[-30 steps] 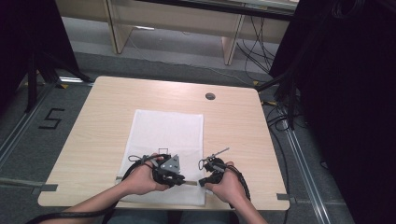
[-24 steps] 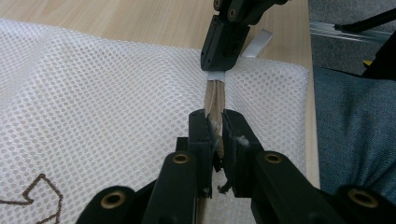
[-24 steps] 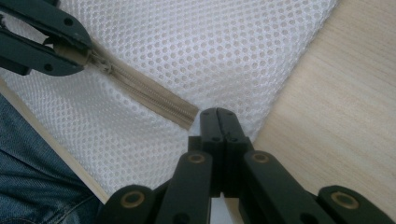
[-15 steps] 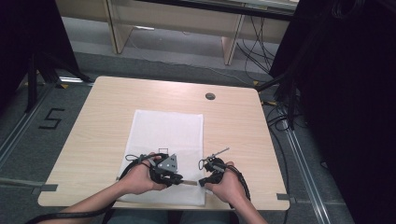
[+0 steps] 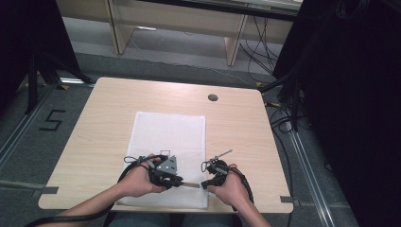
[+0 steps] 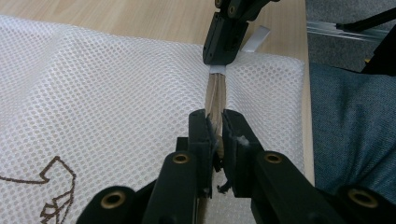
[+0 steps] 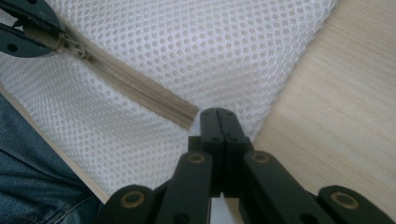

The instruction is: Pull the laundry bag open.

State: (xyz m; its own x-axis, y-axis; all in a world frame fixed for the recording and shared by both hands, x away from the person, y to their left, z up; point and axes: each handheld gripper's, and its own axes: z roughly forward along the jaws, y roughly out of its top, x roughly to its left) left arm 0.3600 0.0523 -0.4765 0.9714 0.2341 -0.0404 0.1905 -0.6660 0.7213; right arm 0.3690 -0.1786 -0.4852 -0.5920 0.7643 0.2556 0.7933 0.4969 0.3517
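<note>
the pale wooden counter point(image 5: 118, 109) carries a white mesh bag point(image 5: 170, 137) laid flat from its middle down to the near edge, where a tan zipper point(image 7: 140, 91) runs along the bag's near end. both tools work that near edge, close together. the left hand-held gripper point(image 6: 215, 126) has its jaws closed down on the zipper, apparently on the slider or its pull, though the jaws hide the exact part. the right hand-held gripper point(image 7: 218, 122) sits with its jaws pressed fully together at the zipper's end, pinching the white tab point(image 6: 217, 69) of the bag there, seemingly to hold the mesh taut so the slider can travel without bunching the fabric. against the pictures from a second and half a second ago, bag and both hands lie in nearly the same spot; any travel along the zipper is too slight to judge.
</note>
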